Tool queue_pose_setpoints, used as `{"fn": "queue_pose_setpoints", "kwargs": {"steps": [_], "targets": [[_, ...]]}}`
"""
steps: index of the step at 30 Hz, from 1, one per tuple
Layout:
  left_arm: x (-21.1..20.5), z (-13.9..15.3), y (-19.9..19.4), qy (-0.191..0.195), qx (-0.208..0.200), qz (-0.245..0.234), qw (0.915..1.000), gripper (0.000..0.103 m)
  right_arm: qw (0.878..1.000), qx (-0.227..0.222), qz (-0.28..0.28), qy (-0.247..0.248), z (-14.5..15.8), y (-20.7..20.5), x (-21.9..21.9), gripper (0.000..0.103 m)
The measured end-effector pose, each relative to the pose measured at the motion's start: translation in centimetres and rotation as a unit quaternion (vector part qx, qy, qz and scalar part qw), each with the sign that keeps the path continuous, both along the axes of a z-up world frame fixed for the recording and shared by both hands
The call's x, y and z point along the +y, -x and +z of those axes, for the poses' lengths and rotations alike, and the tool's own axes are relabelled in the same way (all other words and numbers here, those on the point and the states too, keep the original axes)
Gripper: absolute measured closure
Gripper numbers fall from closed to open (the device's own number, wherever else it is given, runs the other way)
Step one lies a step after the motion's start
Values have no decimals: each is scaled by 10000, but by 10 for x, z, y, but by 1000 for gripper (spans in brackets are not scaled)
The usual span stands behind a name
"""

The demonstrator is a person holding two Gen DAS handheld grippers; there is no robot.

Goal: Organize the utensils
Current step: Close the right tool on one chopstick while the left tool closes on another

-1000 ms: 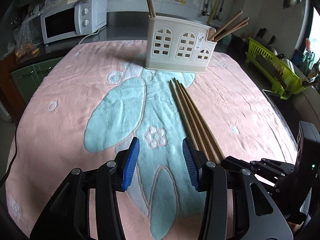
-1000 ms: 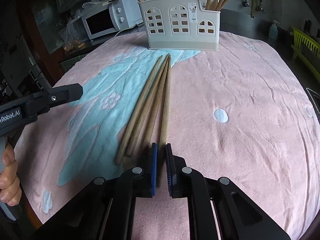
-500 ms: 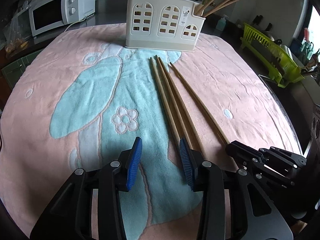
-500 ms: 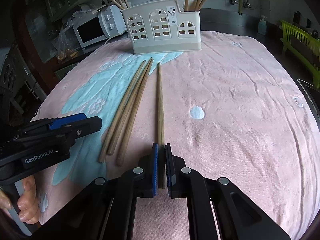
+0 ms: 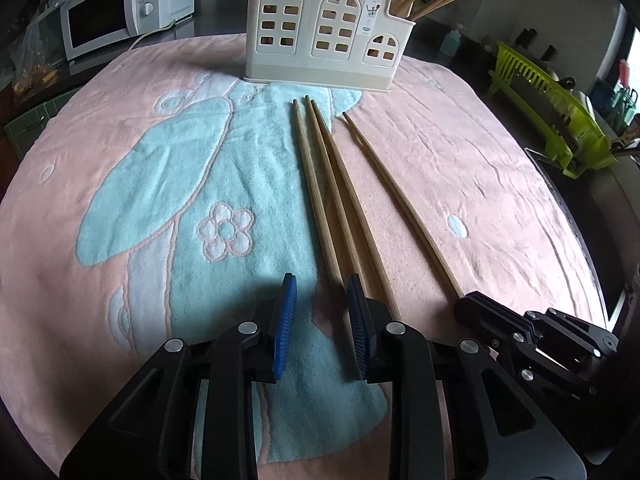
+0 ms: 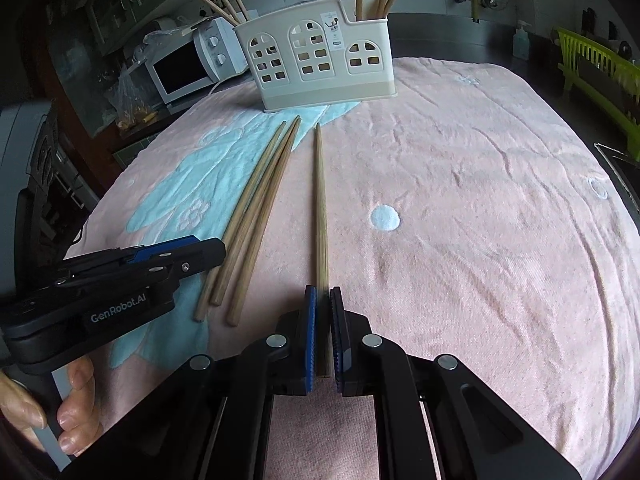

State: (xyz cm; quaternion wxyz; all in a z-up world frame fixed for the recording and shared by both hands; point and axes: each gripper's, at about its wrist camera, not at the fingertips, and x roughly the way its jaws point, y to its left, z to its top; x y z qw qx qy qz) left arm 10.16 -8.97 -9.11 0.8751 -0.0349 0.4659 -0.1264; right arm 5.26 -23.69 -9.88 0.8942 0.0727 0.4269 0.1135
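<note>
Three wooden chopsticks point(image 5: 332, 196) lie side by side on the towel, pointing at the cream utensil holder point(image 5: 324, 40), which has more chopsticks standing in it. My left gripper point(image 5: 321, 284) hovers low over their near ends, its jaws closing; the leftmost stick's end lies by the right pad, with nothing pressed between the pads. My right gripper point(image 6: 323, 292) is shut on the near end of a fourth chopstick point(image 6: 320, 216), which lies apart to the right of the three chopsticks point(image 6: 256, 216). The left gripper point(image 6: 200, 250) shows side-on beside them.
A pink and teal towel point(image 5: 480, 152) covers the table. A white microwave point(image 5: 120, 20) stands at the back left and a green dish rack point(image 5: 548, 108) off the right edge. A person's hand point(image 6: 76, 408) holds the left gripper's handle.
The right gripper has slid one chopstick rightward, out of the bundle of four. The left gripper has come forward and down to the other three, and its jaws have narrowed.
</note>
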Motion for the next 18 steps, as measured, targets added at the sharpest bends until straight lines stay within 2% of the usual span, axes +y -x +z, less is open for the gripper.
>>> {"fn": "queue_pose_setpoints", "kwargs": {"steps": [6,12,16,18], "targets": [[-5,-1,-5,-151,-59,150,9998,78,10000,2,-10,-79,-1,1,-2,96],[-21,-3,1,-705,-347,256,9966,80,9999,11,-3,-107,-1,3,-3,96],[-13,-2,-1,-652,-330,328,9968,93,9999,21,0,-117,0,5,-4,96],[-8,-1,-2,-533,-281,314,9977,94,9999,20,0,-119,0,6,-4,96]]}}
